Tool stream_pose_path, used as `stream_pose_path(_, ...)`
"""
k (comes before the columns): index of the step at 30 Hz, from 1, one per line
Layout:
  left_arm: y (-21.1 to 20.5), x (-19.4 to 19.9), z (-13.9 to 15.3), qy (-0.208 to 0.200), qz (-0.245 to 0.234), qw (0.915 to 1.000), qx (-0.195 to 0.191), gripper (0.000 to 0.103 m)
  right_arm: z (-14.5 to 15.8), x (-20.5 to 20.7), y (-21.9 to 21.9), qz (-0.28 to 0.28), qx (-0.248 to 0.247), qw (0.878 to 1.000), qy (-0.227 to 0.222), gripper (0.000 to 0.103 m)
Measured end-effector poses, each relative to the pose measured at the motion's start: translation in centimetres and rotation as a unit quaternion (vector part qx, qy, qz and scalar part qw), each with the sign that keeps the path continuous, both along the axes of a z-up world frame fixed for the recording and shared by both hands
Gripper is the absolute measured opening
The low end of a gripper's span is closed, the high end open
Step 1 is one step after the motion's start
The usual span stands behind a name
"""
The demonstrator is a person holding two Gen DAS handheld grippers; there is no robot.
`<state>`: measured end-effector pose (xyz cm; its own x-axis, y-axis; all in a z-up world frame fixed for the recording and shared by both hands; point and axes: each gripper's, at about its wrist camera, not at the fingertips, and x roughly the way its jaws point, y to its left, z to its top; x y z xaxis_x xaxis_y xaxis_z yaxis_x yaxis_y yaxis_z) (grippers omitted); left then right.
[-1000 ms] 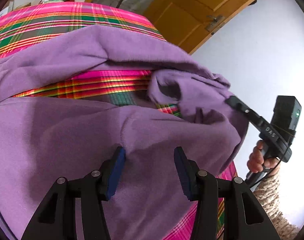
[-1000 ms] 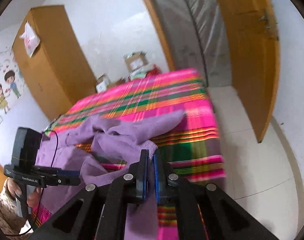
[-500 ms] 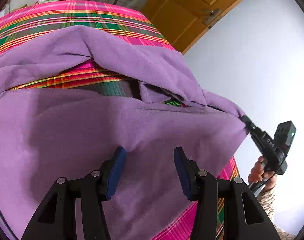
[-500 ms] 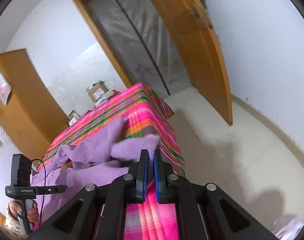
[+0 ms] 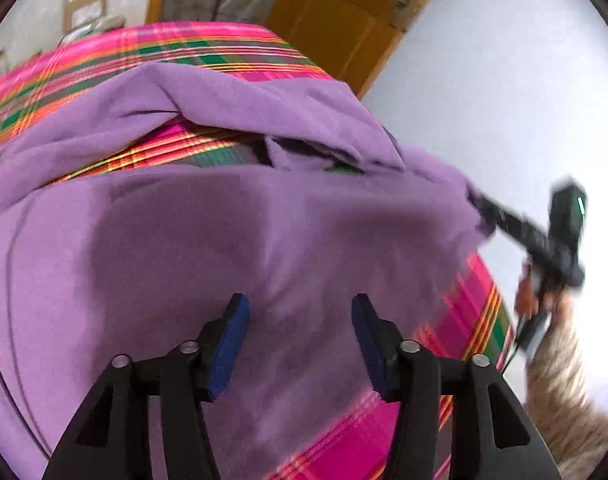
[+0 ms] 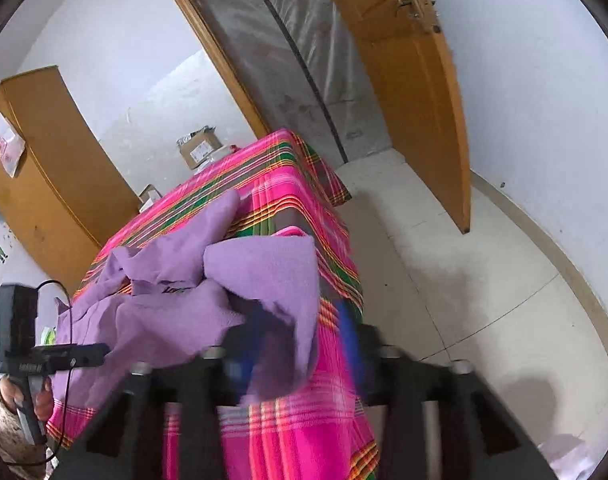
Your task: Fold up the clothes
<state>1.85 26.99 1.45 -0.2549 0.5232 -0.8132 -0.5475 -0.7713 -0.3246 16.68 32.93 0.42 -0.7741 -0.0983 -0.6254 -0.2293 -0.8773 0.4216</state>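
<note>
- The right gripper [image 6: 300, 344] was pinched tight on a corner of the purple garment [image 5: 264, 232] a moment ago. Its jaws have just been opening, and the blue pads now stand apart on either side of the cloth, whose corner hangs loose between them, at about 6 o'clock in the right wrist view.
- I read that as the release after a pull. The garment's edge has been drawn out toward the corner of the plaid-covered table [image 6: 304, 184] nearest the right hand, so this spreading step looks finished and the folding proper not begun.
- The garment lies across the table, bunched toward 10 o'clock in the right view, with a ridge of cloth at 12 o'clock in the left view.
- The left gripper [image 5: 298, 340] hovers over the flat purple cloth, its jaws moderately wide and a touch wider than before, gripping nothing.
- Both grippers tilt downward toward the table. The person's right hand [image 5: 543, 296] shows at 3 o'clock in the left view, wearing a knitted sleeve [image 5: 559, 392].
</note>
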Motion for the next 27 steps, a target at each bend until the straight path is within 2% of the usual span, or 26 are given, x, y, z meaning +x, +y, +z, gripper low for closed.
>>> stream_pose_path(3, 0.2, 2.1, 0.1, 0.024, -0.03, 0.9985, -0.039, 0.058, -0.9, -1.5, 0.7, 0.008, -0.039, 0.999, -0.018, 0.044)
stream_pose_path(5, 0.2, 3.5, 0.2, 0.044, -0.049, 0.9956, -0.067, 0.059, -1.3, -1.8, 1.1, 0.007, -0.063, 0.998, -0.012, 0.043)
stream_pose_path(7, 0.0, 4.3, 0.0, 0.054, -0.058, 0.9934, -0.083, 0.062, -1.5, -1.7, 1.5, -0.004, -0.08, 0.997, -0.004, 0.027)
stream_pose_path(11, -0.6, 5.7, -0.4, 0.071, -0.074, 0.9882, -0.114, 0.063, -1.9, -1.6, 1.8, -0.022, -0.091, 0.996, -0.004, 0.014)
stream_pose_path(13, -0.5, 5.8, -0.5, 0.074, -0.074, 0.9879, -0.115, 0.063, -1.8, -1.3, 2.0, -0.029, -0.096, 0.995, 0.002, 0.009)
stream_pose_path(18, 0.3, 6.0, -0.9, 0.106, -0.083, 0.9817, -0.135, 0.062, -1.7, -0.5, 2.6, -0.051, -0.111, 0.992, 0.017, 0.007)
stream_pose_path(21, 0.2, 5.7, -0.8, 0.107, -0.083, 0.9825, -0.128, 0.061, -1.3, 0.2, 2.8, -0.061, -0.113, 0.991, 0.025, 0.006)
stream_pose_path(24, 0.3, 5.4, -0.8, 0.113, -0.082, 0.9821, -0.126, 0.037, -0.9, 0.7, 2.6, -0.067, -0.108, 0.991, 0.029, 0.006)
stream_pose_path(25, 0.3, 5.3, -0.8, 0.116, -0.083, 0.9817, -0.126, 0.017, -0.7, 0.8, 2.5, -0.069, -0.108, 0.991, 0.031, 0.006)
stream_pose_path(26, 0.1, 5.3, -0.8, 0.116, -0.083, 0.982, -0.124, 0.008, -0.6, 1.0, 2.5, -0.072, -0.107, 0.991, 0.032, 0.005)
stream_pose_path(27, 0.0, 5.3, -0.6, 0.117, -0.081, 0.9824, -0.121, 0.008, -0.4, 1.2, 2.4, -0.076, -0.106, 0.991, 0.034, 0.005)
